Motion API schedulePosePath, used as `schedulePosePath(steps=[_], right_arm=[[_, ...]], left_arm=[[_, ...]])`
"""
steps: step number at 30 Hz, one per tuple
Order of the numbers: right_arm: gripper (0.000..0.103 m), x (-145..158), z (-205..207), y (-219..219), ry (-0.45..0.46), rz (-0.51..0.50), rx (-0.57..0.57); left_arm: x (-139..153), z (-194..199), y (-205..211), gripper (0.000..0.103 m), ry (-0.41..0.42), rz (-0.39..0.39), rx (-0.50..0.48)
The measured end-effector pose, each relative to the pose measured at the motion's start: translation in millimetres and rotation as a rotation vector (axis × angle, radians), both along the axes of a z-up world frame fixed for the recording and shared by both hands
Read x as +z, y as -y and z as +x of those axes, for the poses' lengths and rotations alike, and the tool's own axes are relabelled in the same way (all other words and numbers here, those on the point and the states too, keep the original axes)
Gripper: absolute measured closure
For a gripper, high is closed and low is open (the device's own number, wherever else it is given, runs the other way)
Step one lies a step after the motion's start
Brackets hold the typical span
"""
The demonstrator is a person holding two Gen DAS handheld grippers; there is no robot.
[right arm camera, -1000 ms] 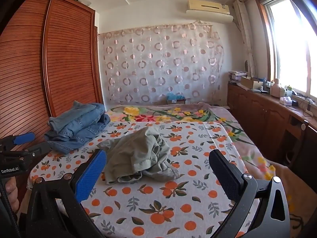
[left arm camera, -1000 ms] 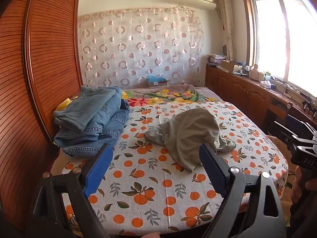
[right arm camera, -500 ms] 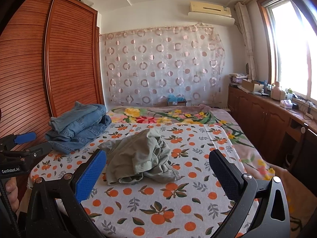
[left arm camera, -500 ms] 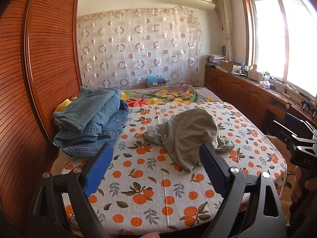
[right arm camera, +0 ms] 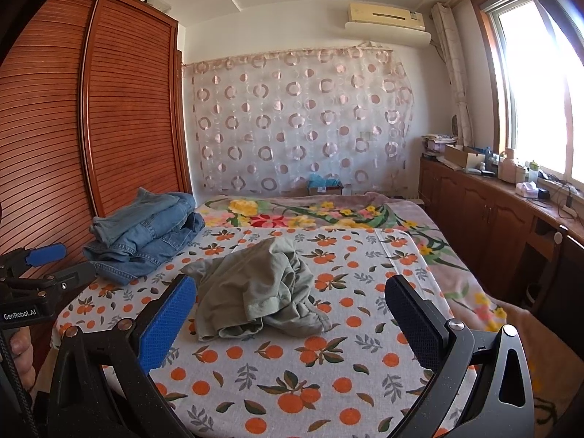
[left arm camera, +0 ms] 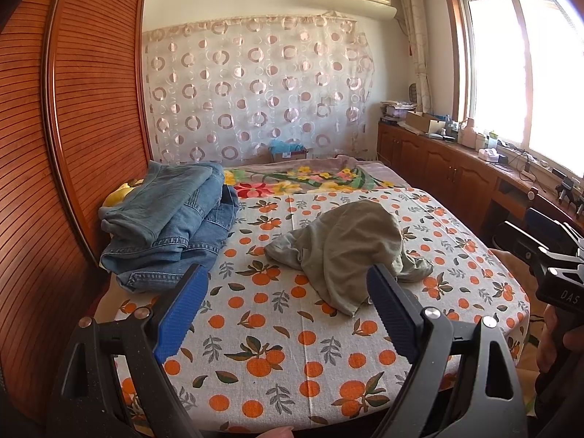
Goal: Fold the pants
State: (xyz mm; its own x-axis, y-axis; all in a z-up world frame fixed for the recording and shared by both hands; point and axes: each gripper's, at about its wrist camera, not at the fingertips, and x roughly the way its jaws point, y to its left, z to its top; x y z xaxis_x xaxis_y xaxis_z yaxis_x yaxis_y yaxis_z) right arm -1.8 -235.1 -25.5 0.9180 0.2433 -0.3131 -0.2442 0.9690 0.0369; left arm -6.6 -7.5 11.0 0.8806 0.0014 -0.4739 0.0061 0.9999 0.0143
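Observation:
Crumpled grey-green pants (left arm camera: 350,252) (right arm camera: 261,286) lie in a heap in the middle of the orange-print sheet on the bed (left arm camera: 277,357) (right arm camera: 328,376). My left gripper (left arm camera: 288,284) hovers over the bed's near edge, open, short of the pants, with nothing between its blue pads. From the other side, my right gripper (right arm camera: 290,301) is held open too, the heap lying between and beyond its fingers, untouched. Each gripper shows at the edge of the other's view, in a person's hand.
Folded blue jeans (left arm camera: 171,219) (right arm camera: 146,233) are stacked at the bed's left side against a slatted wooden wardrobe (left arm camera: 84,116). A floral blanket (left arm camera: 303,179) covers the far end. Wooden cabinets (left arm camera: 452,179) with clutter run under the window on the right.
Both cameras have tilted slightly upward, so the bed sits a little lower in view. The pants have not moved and both grippers stay open.

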Motion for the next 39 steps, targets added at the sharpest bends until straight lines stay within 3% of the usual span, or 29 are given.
schedulePosePath(steps=[39], right_arm=[[0.0,0,-3,0,0.003,0.001,0.0]], left_arm=[[10,-7,12,0.014,0.008,-0.002,-0.007]])
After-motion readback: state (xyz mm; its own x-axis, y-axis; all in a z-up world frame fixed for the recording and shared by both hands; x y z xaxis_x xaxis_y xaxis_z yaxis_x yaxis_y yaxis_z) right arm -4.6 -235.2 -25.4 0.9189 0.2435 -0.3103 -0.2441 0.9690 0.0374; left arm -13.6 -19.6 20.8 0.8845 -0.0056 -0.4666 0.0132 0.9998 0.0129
